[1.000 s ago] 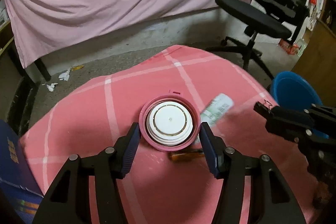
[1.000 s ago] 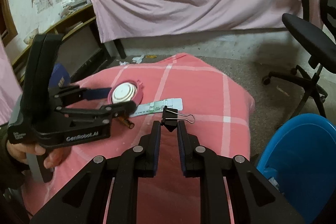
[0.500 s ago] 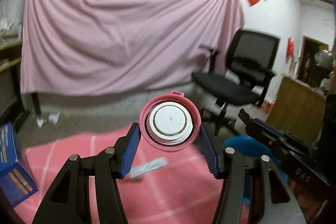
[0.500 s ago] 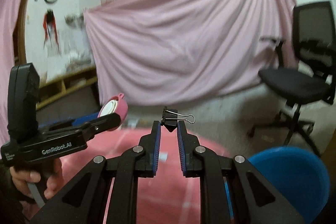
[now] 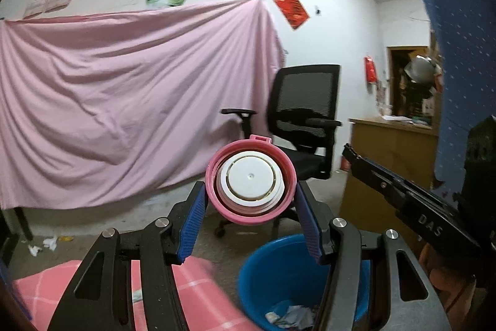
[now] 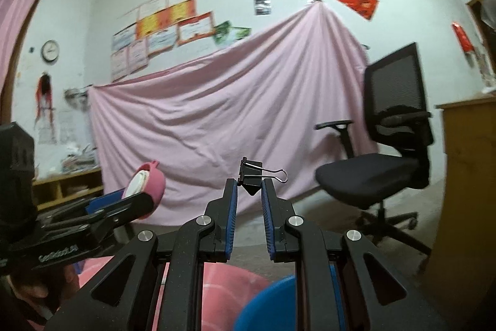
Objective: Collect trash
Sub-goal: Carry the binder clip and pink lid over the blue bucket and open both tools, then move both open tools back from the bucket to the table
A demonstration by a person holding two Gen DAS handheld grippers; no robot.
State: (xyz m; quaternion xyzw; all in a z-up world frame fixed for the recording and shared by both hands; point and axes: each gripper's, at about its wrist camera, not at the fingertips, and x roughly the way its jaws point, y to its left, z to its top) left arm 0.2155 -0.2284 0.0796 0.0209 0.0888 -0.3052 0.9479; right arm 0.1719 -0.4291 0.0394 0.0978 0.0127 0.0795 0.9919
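Pink lid (image 5: 250, 182) with a white insert sits clamped between the 2 blue pads of the left gripper (image 5: 250, 200), raised in the air, its open face turned toward the camera and a small tab at its top edge. In the left wrist view, a pink checked tablecloth (image 5: 43, 297) shows at the lower left, below the gripper body, and a pink sheet (image 5: 124, 101) hangs across the wall behind. Past the lid stands a black office chair (image 5: 305, 120). Below and slightly right of the lid is a blue bucket (image 5: 272, 269) with crumpled paper scraps (image 5: 290, 315) at its bottom. At the far right the other gripper's black body crosses the frame, and behind it is a wooden cabinet (image 5: 390, 151).

In the right wrist view, the left gripper (image 6: 136, 200) appears at the left edge, side-on, gripping the pink lid (image 6: 148, 191). At centre the right gripper (image 6: 250, 191) pinches a black binder clip (image 6: 251, 179) between its pads, the pointed spine down between the fingers and 1 wire handle sticking out to the right. The blue bucket's rim (image 6: 266, 303) shows just below the right gripper, beside the pink cloth. The office chair (image 6: 384, 151) stands at the right
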